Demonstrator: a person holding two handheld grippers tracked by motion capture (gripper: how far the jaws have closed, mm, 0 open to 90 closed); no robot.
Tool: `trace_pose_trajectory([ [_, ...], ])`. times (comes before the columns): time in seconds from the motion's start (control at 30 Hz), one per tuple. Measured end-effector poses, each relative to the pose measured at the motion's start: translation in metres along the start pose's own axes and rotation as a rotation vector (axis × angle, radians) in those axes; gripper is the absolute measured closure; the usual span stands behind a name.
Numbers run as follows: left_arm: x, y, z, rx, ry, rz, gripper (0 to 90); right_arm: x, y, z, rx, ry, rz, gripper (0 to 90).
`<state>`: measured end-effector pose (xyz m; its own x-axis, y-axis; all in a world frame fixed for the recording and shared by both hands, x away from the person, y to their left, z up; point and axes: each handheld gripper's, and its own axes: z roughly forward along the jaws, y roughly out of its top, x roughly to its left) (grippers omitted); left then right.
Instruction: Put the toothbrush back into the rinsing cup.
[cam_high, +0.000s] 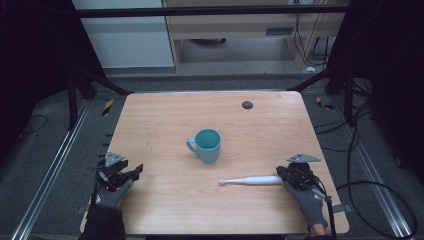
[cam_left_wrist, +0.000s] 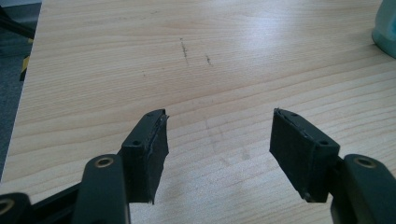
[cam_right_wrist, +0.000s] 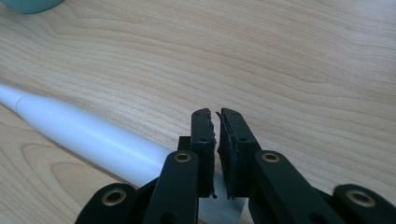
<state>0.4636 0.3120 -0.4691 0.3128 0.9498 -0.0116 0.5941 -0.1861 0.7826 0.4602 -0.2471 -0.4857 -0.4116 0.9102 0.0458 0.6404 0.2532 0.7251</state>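
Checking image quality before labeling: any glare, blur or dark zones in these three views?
High view: table evenly lit, surroundings nearly black, mug soft but readable. Left gripper view: pale glare band across the wood toward the top right, fingers sharp. Right gripper view: white toothbrush handle bright, its far end blurs, wood grain crisp.

Looks like a lab test rig. Wooden table (cam_high: 165, 125) framed by black struts (cam_high: 100, 80), floor rails (cam_high: 50, 170), loose cables (cam_high: 370, 190). Dark curtains (cam_high: 30, 60) both sides.
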Motion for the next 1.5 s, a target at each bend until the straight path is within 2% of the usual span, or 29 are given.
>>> trace_pose_trajectory([
  [0.67,0.000,0.000,0.000,0.000,0.000,-0.001,36.1,0.002,-0.016,-0.020,0.006,-0.007,0.011,83.0],
  [0.9,0.000,0.000,0.000,0.001,0.000,0.000,36.1,0.006,-0.020,-0.024,0.016,0.003,-0.012,82.7],
  [1.5,0.000,0.000,0.000,0.006,-0.001,0.002,36.1,0.016,-0.027,-0.030,0.032,0.020,-0.035,82.0],
])
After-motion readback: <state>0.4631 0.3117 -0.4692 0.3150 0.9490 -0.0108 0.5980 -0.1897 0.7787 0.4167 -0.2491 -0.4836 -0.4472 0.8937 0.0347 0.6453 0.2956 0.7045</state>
